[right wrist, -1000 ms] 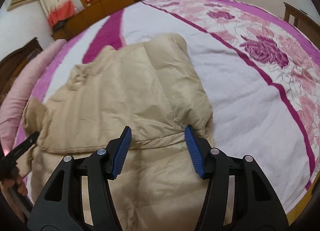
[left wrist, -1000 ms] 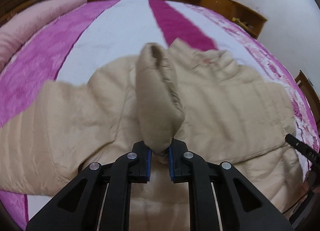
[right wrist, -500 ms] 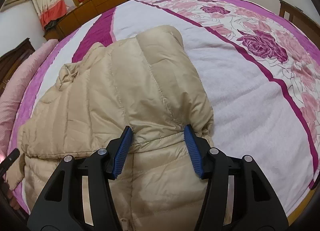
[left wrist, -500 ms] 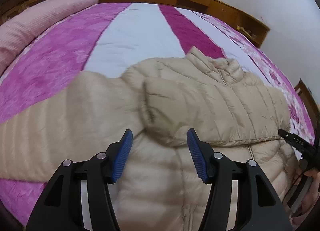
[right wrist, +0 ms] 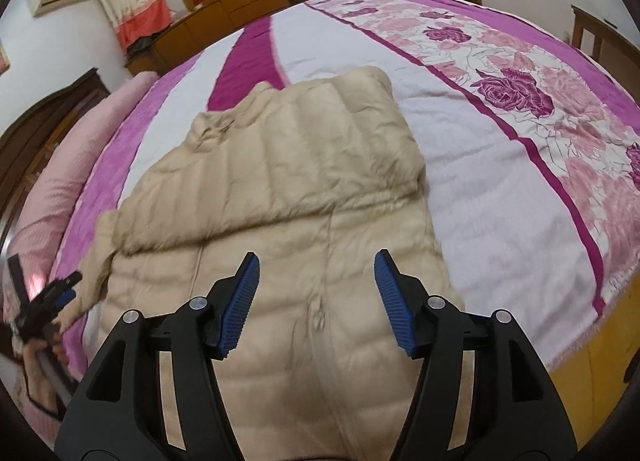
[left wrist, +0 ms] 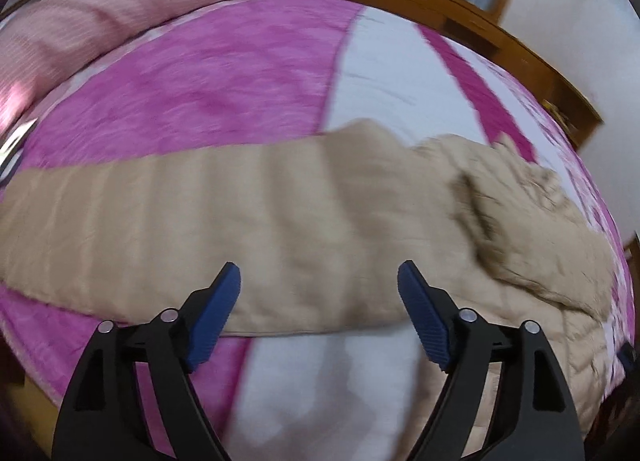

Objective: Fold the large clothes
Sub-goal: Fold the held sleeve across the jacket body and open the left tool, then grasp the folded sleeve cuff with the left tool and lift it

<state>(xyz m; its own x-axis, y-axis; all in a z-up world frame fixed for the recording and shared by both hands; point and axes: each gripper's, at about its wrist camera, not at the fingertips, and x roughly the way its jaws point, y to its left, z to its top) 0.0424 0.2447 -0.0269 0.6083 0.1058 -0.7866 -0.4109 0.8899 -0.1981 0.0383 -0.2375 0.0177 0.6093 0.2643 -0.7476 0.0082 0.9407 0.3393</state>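
Beige quilted fabric identifies the work item: a puffer jacket [right wrist: 280, 229] lying front-up on the bedspread [right wrist: 500, 165], occupying the centre and lower part of the right wrist view.

Progress, as judged from the pictures:
- One sleeve [right wrist: 320, 149] is folded across the chest; its cuff end lies near the left of that frame.
- The other sleeve [left wrist: 200, 229] lies stretched out flat, running from the centre to the left edge of the left wrist view. It is not yet folded in.
- The body is at full length, zip visible down the middle. The crosswise fold of the body remains to be done.

Gripper state:
- Left gripper [left wrist: 319, 301]: jaws opening, wide apart, nothing between them. It hangs over the lower edge of the outstretched sleeve.
- Right gripper [right wrist: 316, 293]: jaws opening, nothing held. It sits over the zip line of the lower body.

Edges and clearance:
- The bed edge runs along the lower right of the right wrist view and the lower left of the left wrist view.
- Open bedspread lies above and to the right of the jacket, giving room for folding.
- A pink bolster [left wrist: 132, 9] lies at the upper left, well apart from the sleeve.
- The left wrist view is blurred; fine detail there cannot be confirmed
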